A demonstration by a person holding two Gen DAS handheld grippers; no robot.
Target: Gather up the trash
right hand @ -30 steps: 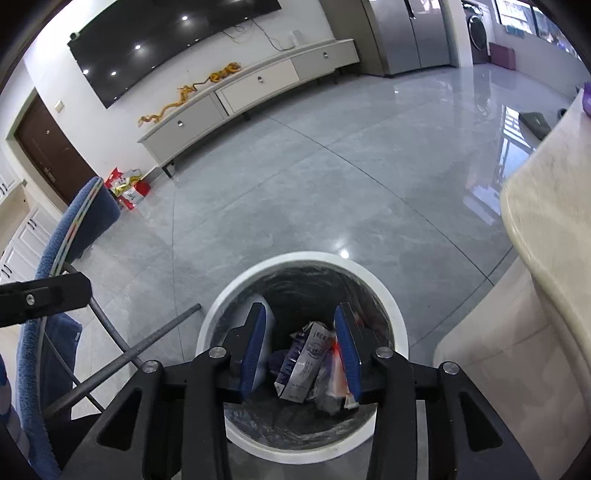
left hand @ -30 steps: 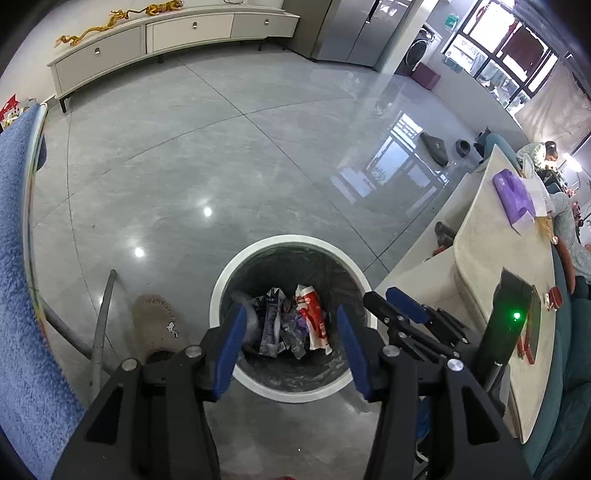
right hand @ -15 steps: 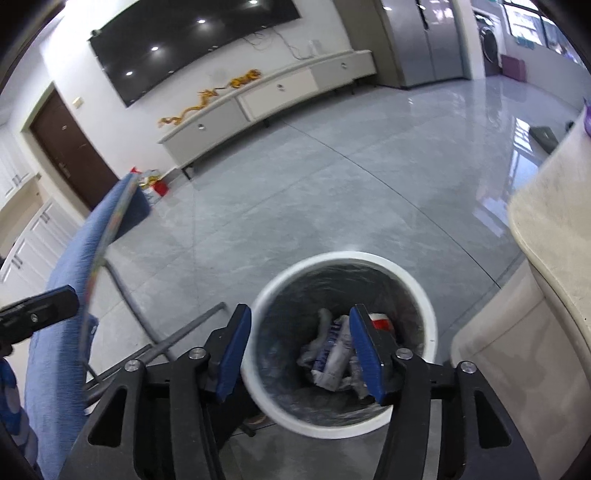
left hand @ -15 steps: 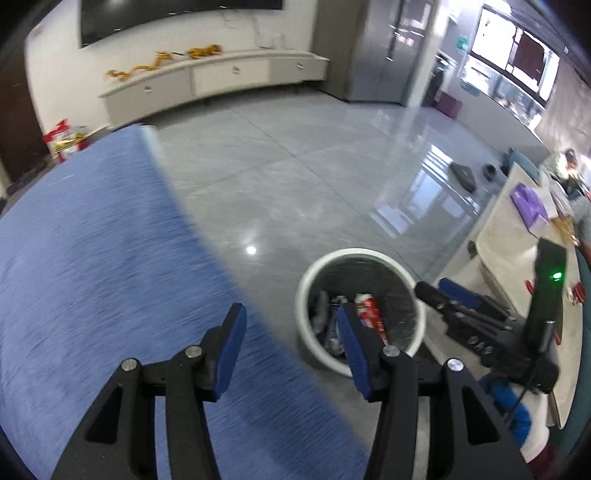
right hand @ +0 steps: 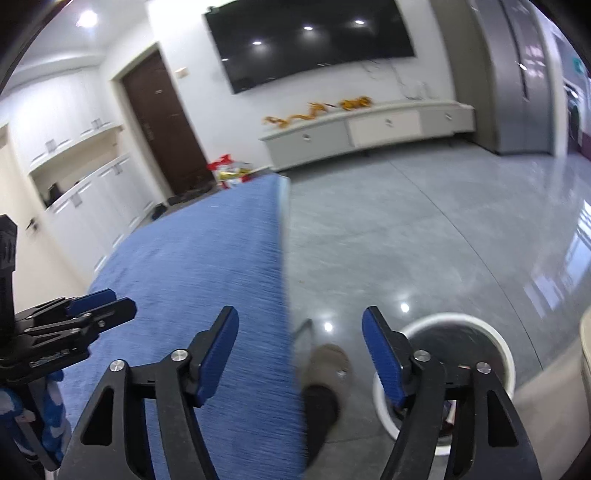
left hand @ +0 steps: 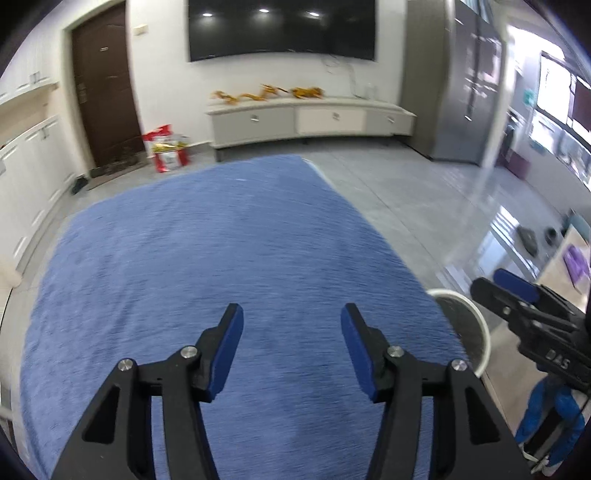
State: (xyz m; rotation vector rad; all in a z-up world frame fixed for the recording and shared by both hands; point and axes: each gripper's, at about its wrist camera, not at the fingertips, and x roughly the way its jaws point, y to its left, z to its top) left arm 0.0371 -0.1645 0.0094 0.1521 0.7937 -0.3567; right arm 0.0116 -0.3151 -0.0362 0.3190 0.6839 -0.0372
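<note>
My left gripper (left hand: 291, 332) hangs over a blue cloth-covered surface (left hand: 221, 266), its jaws opening with nothing between them. My right gripper (right hand: 300, 338) straddles that surface's (right hand: 207, 273) right edge, jaws also opening and empty. A white-rimmed trash bin (right hand: 491, 339) stands on the floor at the lower right of the right wrist view, partly behind the right finger; its contents are barely visible. In the left wrist view only a slice of the bin's rim (left hand: 476, 325) shows, beside the other gripper (left hand: 524, 306). No loose trash is visible on the blue surface.
A person's slippered foot (right hand: 327, 373) stands on the grey tiled floor (right hand: 424, 229) beside the bin. A pale table edge (right hand: 585, 354) sits at far right. Far off are a low white cabinet (left hand: 310, 120), a wall TV (left hand: 282, 27), a brown door (left hand: 103, 85) and red bags (left hand: 168, 147).
Both grippers have risen and swung left, away from the bin's opening toward the blue surface, which now fills the lower view. The right jaws have spread visibly wider.
</note>
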